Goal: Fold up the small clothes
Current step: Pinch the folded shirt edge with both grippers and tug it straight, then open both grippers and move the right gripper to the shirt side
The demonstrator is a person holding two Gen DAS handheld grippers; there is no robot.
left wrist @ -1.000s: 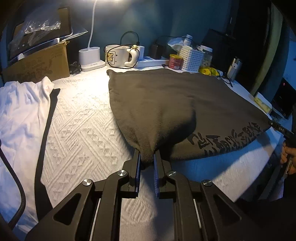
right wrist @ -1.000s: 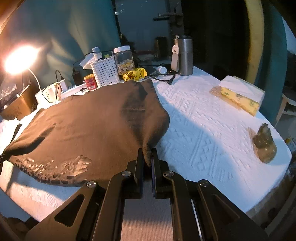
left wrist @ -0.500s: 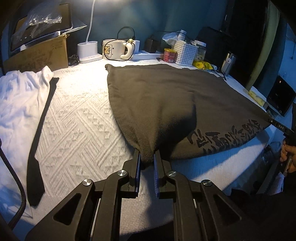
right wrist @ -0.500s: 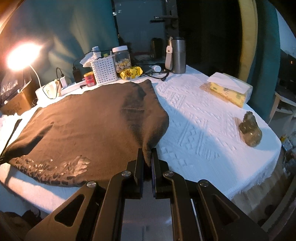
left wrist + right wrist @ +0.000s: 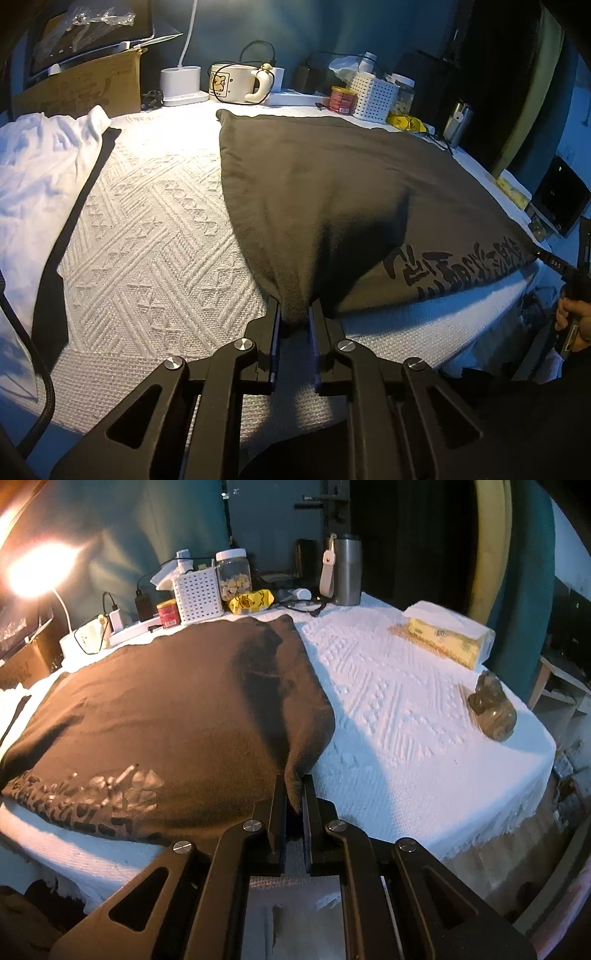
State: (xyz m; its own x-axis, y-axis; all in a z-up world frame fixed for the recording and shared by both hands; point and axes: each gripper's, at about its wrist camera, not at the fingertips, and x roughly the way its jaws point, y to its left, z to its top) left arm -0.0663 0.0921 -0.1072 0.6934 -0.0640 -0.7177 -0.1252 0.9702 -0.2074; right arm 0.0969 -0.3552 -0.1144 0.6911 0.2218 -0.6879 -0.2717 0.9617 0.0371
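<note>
A dark brown garment (image 5: 332, 192) with black lettering along its near hem lies spread on the white textured table cover (image 5: 147, 240). My left gripper (image 5: 294, 314) is shut on the garment's near left corner, cloth bunched between its pads. In the right wrist view the same garment (image 5: 166, 709) stretches away to the left, and my right gripper (image 5: 294, 790) is shut on its near right corner. Both corners are held just above the table's near edge, with the cloth pulled taut between them. A hand (image 5: 570, 317) holding the other gripper shows at the right edge of the left wrist view.
A white garment (image 5: 40, 177) lies at the left. Along the back stand a lamp base (image 5: 181, 85), mug (image 5: 229, 83), red can (image 5: 341, 99), white basket (image 5: 197, 596), jar (image 5: 233, 574) and steel tumbler (image 5: 347, 570). A tissue pack (image 5: 448, 635) and small figurine (image 5: 491, 710) sit right.
Both grippers have drawn back toward the near table edge and sunk slightly, dragging the brown garment's corners with them. The grips have not changed.
</note>
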